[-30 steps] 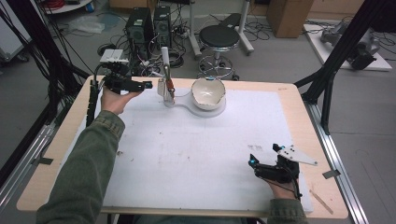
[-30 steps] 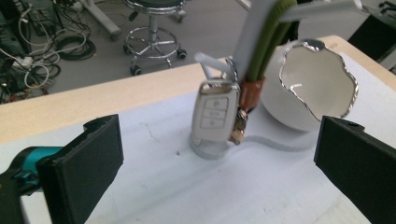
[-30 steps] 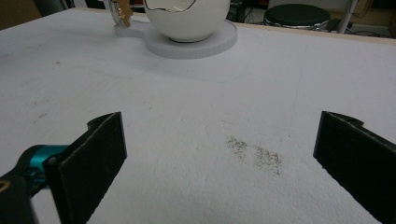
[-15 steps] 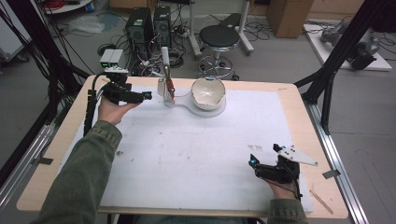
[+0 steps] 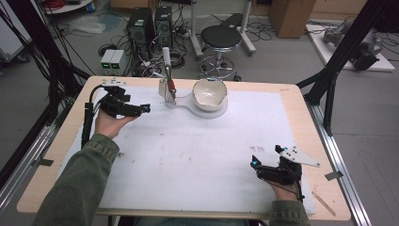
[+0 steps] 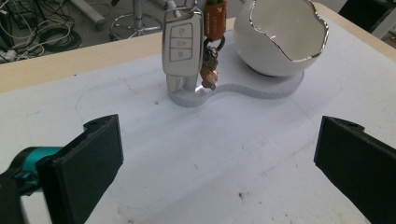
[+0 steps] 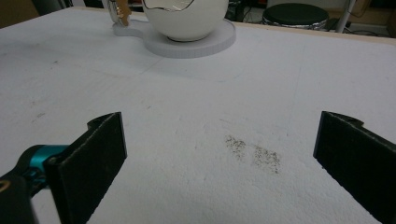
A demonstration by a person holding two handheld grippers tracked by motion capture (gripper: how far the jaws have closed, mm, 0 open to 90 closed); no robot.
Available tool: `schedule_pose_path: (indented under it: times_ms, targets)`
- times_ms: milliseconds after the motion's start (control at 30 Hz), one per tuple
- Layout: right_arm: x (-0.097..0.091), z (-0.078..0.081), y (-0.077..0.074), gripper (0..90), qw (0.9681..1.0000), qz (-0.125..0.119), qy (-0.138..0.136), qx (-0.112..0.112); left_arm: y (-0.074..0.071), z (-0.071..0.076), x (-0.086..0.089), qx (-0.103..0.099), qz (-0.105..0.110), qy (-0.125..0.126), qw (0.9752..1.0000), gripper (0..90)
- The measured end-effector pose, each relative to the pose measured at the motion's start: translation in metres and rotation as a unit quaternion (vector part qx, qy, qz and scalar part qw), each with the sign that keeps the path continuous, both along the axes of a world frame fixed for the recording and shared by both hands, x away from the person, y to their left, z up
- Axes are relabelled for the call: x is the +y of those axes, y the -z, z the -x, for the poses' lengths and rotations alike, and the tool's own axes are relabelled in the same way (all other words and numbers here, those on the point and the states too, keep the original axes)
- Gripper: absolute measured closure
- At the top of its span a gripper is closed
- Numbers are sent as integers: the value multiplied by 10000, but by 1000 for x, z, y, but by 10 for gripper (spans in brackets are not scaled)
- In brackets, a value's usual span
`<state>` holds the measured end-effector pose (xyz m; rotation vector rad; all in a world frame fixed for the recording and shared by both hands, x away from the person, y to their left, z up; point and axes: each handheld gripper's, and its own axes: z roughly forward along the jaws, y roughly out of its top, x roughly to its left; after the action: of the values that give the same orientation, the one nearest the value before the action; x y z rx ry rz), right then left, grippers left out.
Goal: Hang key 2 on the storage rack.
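A silver car key fob (image 6: 182, 44) hangs with an orange tag (image 6: 215, 18) and small keys on a white post. The post shares a white base (image 6: 261, 88) with an egg-shaped white bowl (image 6: 280, 37) with a jagged silver rim. In the high view the post and key (image 5: 167, 89) and the bowl (image 5: 210, 92) stand at the table's far middle. My left gripper (image 5: 136, 103) is open just left of the post, empty, pointing at the key (image 6: 217, 172). My right gripper (image 5: 266, 156) rests open and empty near the front right, facing the bowl (image 7: 187, 21).
A white sheet (image 5: 197, 155) covers the wooden table (image 5: 291, 101). Dark specks (image 7: 254, 154) mark the sheet ahead of the right gripper. A stool (image 5: 221, 37), computer cases and cables sit on the floor beyond the far edge. Black frame struts (image 5: 329, 80) stand at the right.
My left gripper has drawn back from the key post toward the near side. The right gripper, key and bowl have not moved.
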<state>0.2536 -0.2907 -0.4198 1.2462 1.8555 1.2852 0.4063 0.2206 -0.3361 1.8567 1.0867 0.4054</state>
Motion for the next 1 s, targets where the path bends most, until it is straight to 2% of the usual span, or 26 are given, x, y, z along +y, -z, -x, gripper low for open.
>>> schedule_pose_path:
  times_ms: [267, 367, 433, 633, 733, 867, 1000]
  targets:
    - [0, 0, 0, 14, 10000, -8, -1, -6, 7, 21, 1, -74, 8, 103, 9999, 18]
    - [0, 0, 0, 14, 10000, -2, -7, -15, 9, 26, 0, -101, -70, 183, 9998, 18]
    - [0, 0, 0, 14, 10000, 0, -3, -16, 9, 29, -2, -119, -211, 233, 9994, 18]
    - [0, 0, 0, 14, 10000, 7, 4, -14, 5, 37, -7, -239, -347, 340, 9985, 18]
    - [0, 0, 0, 14, 10000, -12, 4, -2, 6, 43, -7, -297, -323, 350, 9984, 18]
    - [-1, 1, 0, 14, 10000, -20, 9, 5, 12, 51, -6, -350, -437, 336, 9979, 18]
    - [0, 0, 0, 14, 10000, -9, 1, -11, 18, 58, -2, -385, -443, 279, 9979, 18]
